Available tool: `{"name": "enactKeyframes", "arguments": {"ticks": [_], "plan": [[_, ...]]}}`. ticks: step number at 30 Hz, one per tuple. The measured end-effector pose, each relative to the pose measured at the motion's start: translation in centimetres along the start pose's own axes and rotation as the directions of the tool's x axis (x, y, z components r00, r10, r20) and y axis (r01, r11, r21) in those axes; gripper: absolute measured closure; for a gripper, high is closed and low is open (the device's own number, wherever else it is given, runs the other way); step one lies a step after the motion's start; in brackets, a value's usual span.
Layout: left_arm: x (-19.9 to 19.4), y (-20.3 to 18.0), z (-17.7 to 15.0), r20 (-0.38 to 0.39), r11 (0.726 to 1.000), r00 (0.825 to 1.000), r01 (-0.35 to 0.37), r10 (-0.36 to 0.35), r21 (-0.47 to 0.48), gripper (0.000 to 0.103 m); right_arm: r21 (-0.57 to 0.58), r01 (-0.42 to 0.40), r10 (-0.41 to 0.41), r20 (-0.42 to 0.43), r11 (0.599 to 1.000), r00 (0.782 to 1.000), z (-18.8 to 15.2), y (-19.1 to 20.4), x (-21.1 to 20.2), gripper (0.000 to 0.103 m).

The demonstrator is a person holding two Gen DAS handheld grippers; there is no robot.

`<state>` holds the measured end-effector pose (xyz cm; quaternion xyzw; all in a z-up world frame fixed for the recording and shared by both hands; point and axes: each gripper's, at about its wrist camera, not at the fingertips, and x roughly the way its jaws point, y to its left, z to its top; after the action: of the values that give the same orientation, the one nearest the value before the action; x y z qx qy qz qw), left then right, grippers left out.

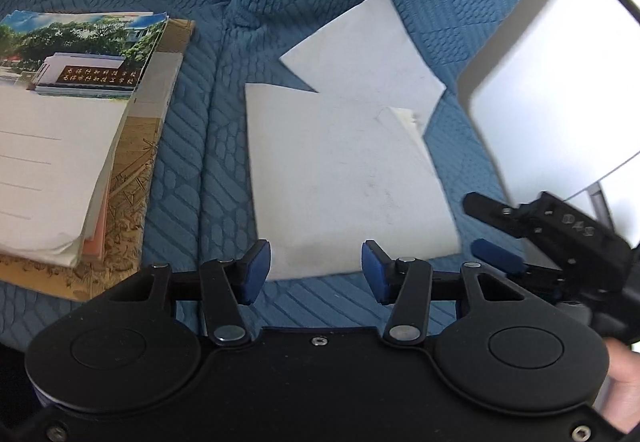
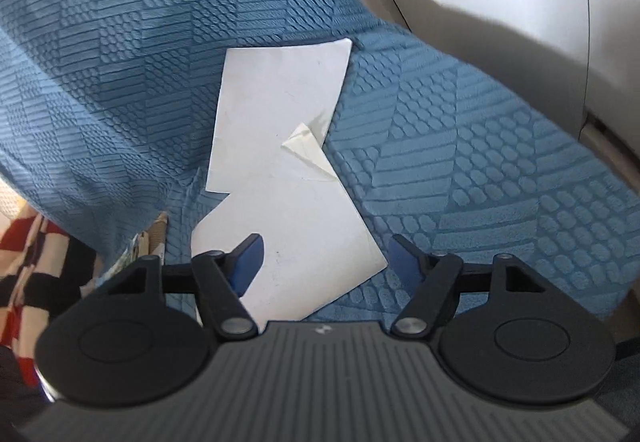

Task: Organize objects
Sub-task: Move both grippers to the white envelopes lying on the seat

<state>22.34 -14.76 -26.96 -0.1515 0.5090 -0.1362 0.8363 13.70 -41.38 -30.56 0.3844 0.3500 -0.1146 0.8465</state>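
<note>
Both grippers poised over loose white sheets on the blue quilt

Left gripper (image 1: 316, 272) hangs just over the near edge of the nearer white sheet (image 1: 344, 177), its blue pads roughly half spread and clamped on nothing; the paper edge lies beyond and between them, not pinched. Right gripper (image 2: 326, 262) stands wider, also empty, its left pad above the same sheet's near corner and its right pad over bare blue quilt (image 2: 480, 169).

Taking that nearer sheet as the landmark: a second white sheet (image 1: 368, 45) lies beyond it, tucked partly beneath its far edge. Well to its left sits a stack of notebooks and papers (image 1: 72, 137), topped by a cover with a building photograph. A pale grey sofa arm (image 1: 552, 81) rises on its right.

The sheets look very light, thin and floppy, and one far corner of the nearer sheet is already curled up (image 2: 306, 145). Lying flat on soft, giving fabric, they offer little to grasp from above. My judgement is that the near edge or the lifted corner is the best hold, one pad slid under, pinched gently; a hard squeeze or drag would likely crease the paper or bunch the quilt
</note>
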Motion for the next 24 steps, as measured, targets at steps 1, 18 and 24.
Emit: {"name": "enactKeyframes", "arguments": {"ticks": [1, 18, 24], "plan": [[0.1, 0.2, 0.0, 0.018, 1.000, 1.000, -0.008, 0.008, 0.000, 0.056, 0.009, -0.007, 0.007, -0.003, 1.000, 1.000, 0.0, -0.1, 0.0, 0.031], [1.4, 2.2, -0.1, 0.042, 0.996, 0.998, 0.058, -0.056, -0.060, 0.059, 0.028, -0.011, 0.011, -0.020, 1.000, 1.000, 0.6, 0.2, 1.7, 0.031], [1.3, 2.1, -0.2, 0.043, 0.997, 0.998, 0.054, -0.051, -0.056, 0.059, 0.000, -0.004, 0.004, -0.025, 1.000, 1.000, 0.6, 0.6, 1.9, 0.030]]}}
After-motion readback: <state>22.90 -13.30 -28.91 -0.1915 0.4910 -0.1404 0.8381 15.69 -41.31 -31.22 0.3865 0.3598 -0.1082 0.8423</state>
